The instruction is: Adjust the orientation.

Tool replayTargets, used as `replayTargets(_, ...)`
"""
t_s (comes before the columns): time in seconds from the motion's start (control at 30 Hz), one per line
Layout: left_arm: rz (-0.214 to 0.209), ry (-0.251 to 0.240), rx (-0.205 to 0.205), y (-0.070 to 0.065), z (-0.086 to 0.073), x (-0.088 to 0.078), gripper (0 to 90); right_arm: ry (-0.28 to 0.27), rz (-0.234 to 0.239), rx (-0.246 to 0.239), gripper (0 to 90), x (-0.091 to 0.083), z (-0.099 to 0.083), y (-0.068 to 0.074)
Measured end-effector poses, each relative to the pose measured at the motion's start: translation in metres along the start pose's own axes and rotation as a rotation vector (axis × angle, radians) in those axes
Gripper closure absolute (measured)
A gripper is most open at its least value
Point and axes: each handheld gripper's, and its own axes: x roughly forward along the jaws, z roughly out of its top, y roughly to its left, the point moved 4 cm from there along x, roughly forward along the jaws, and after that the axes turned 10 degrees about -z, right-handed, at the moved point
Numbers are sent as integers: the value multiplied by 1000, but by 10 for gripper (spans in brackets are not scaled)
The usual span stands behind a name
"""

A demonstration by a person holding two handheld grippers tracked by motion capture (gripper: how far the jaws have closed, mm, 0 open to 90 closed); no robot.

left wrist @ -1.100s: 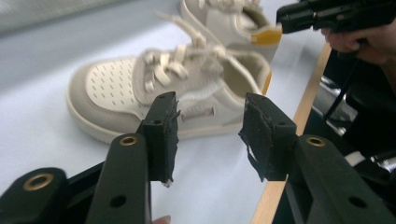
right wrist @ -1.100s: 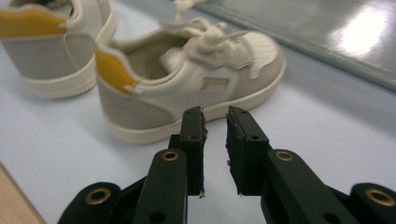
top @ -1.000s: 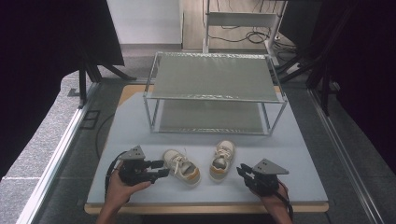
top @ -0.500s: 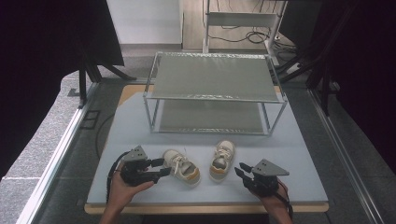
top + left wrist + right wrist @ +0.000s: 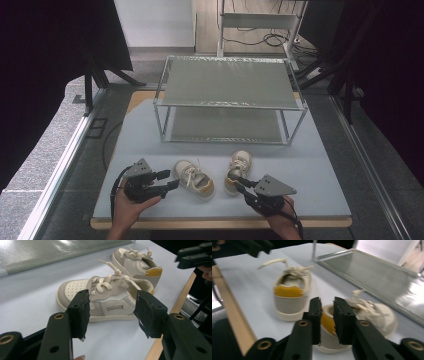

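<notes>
While I am working: two shoes are lying on the counter (image 5: 320, 170).
Left jaws: opening wide around the left shoe (image 5: 105, 297), not touching.
Right jaws: closing over the right shoe (image 5: 362, 315) heel.

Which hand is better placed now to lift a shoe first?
Right. The right tool has its jaws nearly closed at the heel of the right shoe. The left tool is open, short of the left shoe.

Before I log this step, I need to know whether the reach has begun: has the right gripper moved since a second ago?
Yes. The right gripper has advanced up-left toward the rack, its jaws closing around the heel of the right shoe.
</notes>
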Motion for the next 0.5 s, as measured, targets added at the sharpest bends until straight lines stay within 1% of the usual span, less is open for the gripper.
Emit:
replayTargets(0.03,0,0,-3,0,0,0,454,7,31,-15,860,2,2,7)
replayTargets(0.1,-1,-2,-7,1,-1,1,453,20,54,-24,890,5,3,14)
replayTargets(0.13,-1,-2,-7,1,-1,1,452,20,54,-24,890,5,3,14)
replayTargets(0.17,1,-3,-9,1,-1,1,451,35,74,-26,900,11,4,20)
replayTargets(0.23,3,-6,-13,1,-1,1,450,49,94,-34,900,17,4,27)
replayTargets(0.33,1,-7,-14,0,0,0,447,69,107,-63,900,24,2,38)
replayTargets(0.4,0,-6,-13,0,0,0,446,79,116,-73,900,27,0,43)
replayTargets(0.5,-2,-5,-13,0,0,0,447,93,123,-73,900,31,-2,47)
